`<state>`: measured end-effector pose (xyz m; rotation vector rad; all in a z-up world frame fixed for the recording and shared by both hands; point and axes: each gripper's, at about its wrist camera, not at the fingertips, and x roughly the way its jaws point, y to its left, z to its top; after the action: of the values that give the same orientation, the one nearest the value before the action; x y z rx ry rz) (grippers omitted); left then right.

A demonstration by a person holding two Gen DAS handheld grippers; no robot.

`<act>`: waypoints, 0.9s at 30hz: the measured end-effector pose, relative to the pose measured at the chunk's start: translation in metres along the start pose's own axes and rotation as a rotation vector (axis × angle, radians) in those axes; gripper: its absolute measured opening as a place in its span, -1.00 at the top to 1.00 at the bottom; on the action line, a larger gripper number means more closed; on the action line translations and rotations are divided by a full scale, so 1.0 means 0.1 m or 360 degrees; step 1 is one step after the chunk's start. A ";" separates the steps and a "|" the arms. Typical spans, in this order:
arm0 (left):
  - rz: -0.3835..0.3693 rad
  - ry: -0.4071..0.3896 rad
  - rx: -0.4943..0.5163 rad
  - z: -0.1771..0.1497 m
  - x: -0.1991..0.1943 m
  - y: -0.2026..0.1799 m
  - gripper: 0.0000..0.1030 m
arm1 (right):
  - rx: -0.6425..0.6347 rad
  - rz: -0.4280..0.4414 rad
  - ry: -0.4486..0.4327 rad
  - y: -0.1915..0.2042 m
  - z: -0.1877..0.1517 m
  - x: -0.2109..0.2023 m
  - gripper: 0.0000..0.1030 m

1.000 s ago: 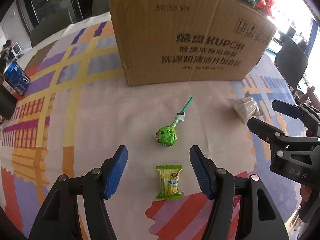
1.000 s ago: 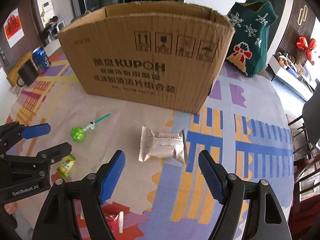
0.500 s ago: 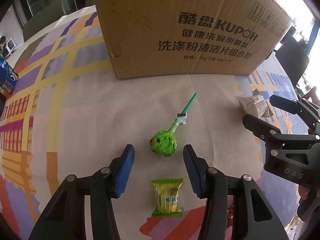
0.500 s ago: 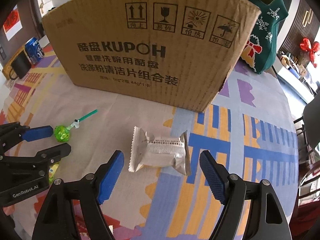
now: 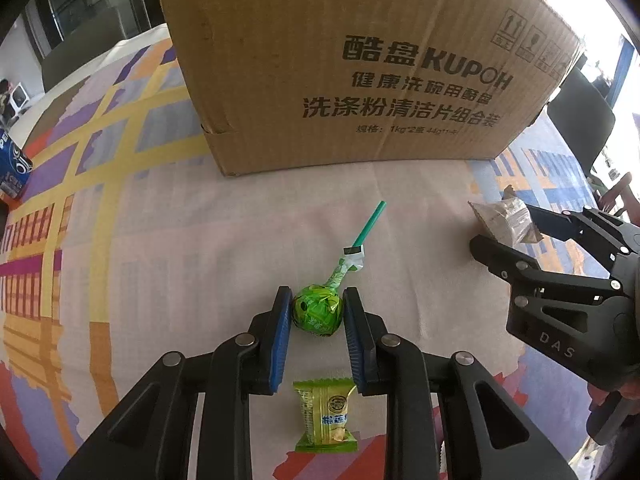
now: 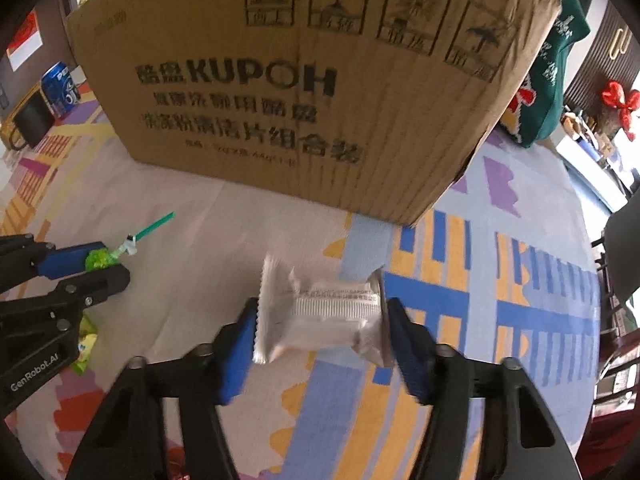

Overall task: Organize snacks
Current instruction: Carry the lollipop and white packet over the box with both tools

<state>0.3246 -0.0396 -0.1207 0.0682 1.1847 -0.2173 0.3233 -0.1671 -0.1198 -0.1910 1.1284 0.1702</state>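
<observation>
Left wrist: lollipop (image 5: pixel 317 314) between left tongs (image 5: pixel 316 320).

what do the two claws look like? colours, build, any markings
Both are the same build: black plastic linkage frames with triangular cut-outs and silver pivot bolts, ending in two blue ribbed pads. The left claw reads "GenRobot.AI" in white on its side, seen from the right wrist view. The right claw shows raised "DAS" lettering on its body, seen from the left wrist view. No cables or sleeves visible.
</observation>
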 end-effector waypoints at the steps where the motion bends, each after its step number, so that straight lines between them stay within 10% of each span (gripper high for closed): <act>1: -0.0007 0.0001 -0.0003 0.00 0.00 0.00 0.50 | 0.0007 0.0007 -0.0008 -0.01 -0.01 -0.01 -0.06; 27: -0.0070 -0.0279 -0.0027 -0.05 -0.84 -0.03 0.50 | 0.0023 0.0078 -0.0312 0.03 -0.04 -0.83 0.09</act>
<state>0.2896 -0.0308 -0.0451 0.0080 1.0139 -0.2472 0.2845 -0.1687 -0.0463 -0.1305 0.9392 0.2195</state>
